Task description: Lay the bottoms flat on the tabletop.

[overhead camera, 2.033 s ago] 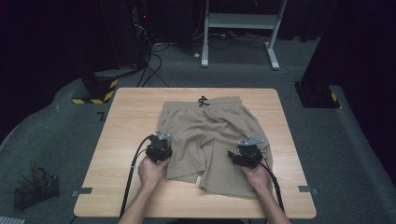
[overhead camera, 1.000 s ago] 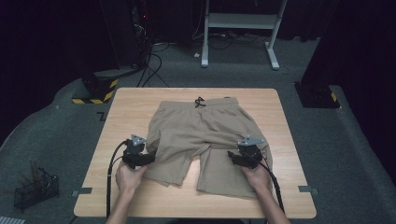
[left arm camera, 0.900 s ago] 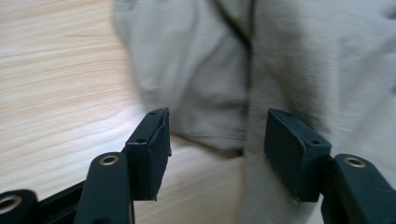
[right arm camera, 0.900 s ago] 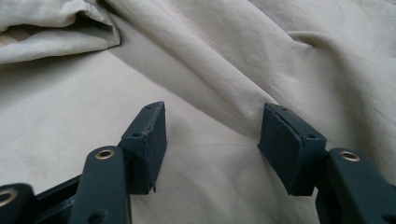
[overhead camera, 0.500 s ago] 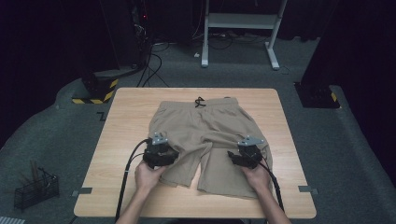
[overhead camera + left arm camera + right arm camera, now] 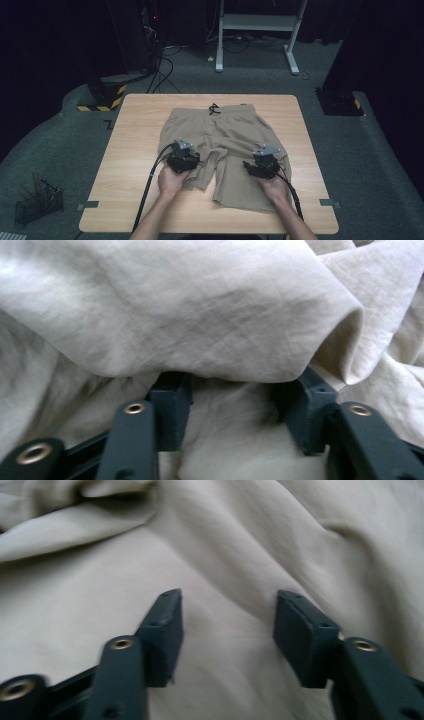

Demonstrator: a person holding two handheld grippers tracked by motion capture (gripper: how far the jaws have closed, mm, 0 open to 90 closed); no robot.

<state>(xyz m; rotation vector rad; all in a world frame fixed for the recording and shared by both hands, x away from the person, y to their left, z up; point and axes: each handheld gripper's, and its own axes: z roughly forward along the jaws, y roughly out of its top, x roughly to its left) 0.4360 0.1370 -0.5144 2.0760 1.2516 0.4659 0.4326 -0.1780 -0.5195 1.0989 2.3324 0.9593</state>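
high view: shorts point(image 6: 227, 145) on table point(image 6: 135, 150)

Each gripper, left gripper point(image 6: 183, 159) and right gripper point(image 6: 262, 165), has a black body topped by a grey three-cornered plate. A black cable trails from each. The jaws are dark blue-grey, square-ended blocks on black links with brass-ringed rivets. Forearms are bare; no sleeves.

place: looks like a dim lab or recording studio
far side: white desk frame point(image 6: 260, 30), cables on the floor point(image 6: 167, 62)
left: hazard-striped block point(image 6: 102, 97), wire basket point(image 6: 37, 202)
floor: grey carpet point(image 6: 350, 150) around a wooden table point(image 6: 135, 135)
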